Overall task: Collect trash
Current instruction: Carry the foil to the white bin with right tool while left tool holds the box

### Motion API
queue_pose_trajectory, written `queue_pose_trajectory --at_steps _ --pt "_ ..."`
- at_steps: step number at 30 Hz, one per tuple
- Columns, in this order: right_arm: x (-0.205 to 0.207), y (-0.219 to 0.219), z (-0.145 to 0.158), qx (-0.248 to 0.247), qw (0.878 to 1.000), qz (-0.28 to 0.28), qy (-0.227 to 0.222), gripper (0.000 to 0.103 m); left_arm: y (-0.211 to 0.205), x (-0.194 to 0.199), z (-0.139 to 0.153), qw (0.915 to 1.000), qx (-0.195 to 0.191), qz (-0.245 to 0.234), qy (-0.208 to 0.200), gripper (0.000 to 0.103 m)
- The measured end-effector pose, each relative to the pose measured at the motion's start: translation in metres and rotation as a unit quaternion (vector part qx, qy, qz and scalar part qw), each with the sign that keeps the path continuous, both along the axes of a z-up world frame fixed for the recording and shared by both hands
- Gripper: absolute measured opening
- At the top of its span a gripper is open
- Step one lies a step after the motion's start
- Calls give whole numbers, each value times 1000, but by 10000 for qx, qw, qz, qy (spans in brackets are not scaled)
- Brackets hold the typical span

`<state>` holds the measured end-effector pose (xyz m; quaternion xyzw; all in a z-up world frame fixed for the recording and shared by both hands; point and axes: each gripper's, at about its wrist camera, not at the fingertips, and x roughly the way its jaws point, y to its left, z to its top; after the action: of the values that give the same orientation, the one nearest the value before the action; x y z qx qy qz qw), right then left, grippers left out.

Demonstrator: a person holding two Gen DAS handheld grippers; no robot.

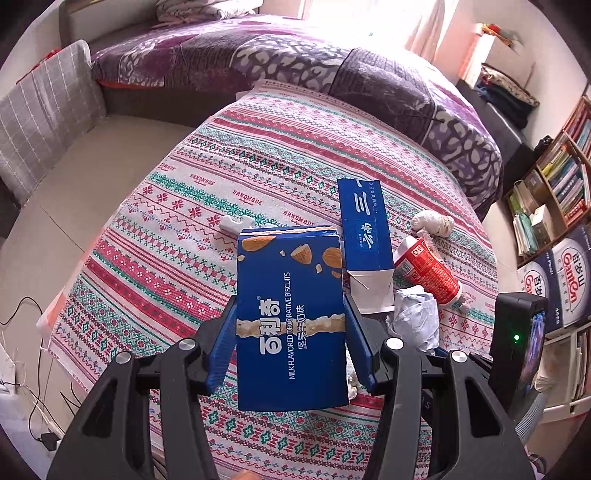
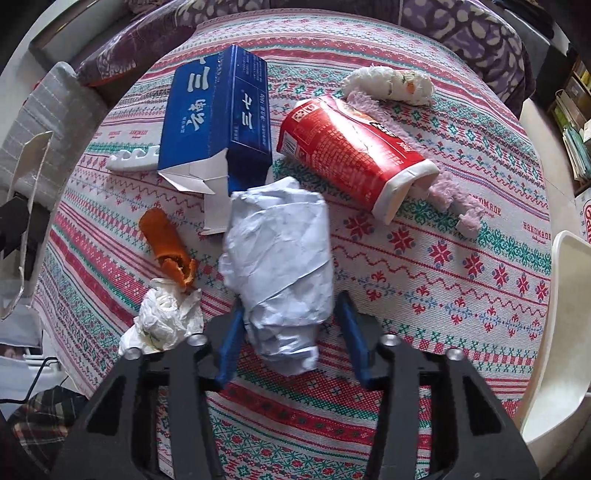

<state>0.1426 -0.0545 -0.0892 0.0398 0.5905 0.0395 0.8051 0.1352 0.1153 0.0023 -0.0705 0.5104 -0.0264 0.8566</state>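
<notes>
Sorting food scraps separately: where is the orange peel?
Right wrist view, left side: orange peel lies on the tablecloth between the blue carton and white tissue.

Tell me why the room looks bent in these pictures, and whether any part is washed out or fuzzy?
Both views are fisheye, so the patterned tablecloth bulges and the corners go black. In the left wrist view the window glares white. In the right wrist view the crumpled paper looks slightly smeared; the red cup stays sharp.

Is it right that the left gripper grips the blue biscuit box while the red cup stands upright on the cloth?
Not quite: the red cup lies on its side, as the right wrist view shows. The left gripper does grip the blue biscuit box.
</notes>
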Motion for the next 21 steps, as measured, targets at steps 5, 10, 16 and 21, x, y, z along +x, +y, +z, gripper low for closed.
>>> queue_pose_trajectory --at_steps 5,10,16,21 --pt "-2 -7 15 -79 9990 -121 -434 28 -2 0 1 9999 106 39 -104 53" --pt "-7 -16 42 -107 9935 -374 -1072 28 -8 -2 4 9986 390 117 -350 53" --pt "-17 -29 71 -422 9796 -709 -1835 28 -20 -7 13 9913 868 301 -943 53" --pt "-23 -45 85 -652 9682 -1058 -2170 28 -34 -9 17 9834 1187 339 -1328 53"
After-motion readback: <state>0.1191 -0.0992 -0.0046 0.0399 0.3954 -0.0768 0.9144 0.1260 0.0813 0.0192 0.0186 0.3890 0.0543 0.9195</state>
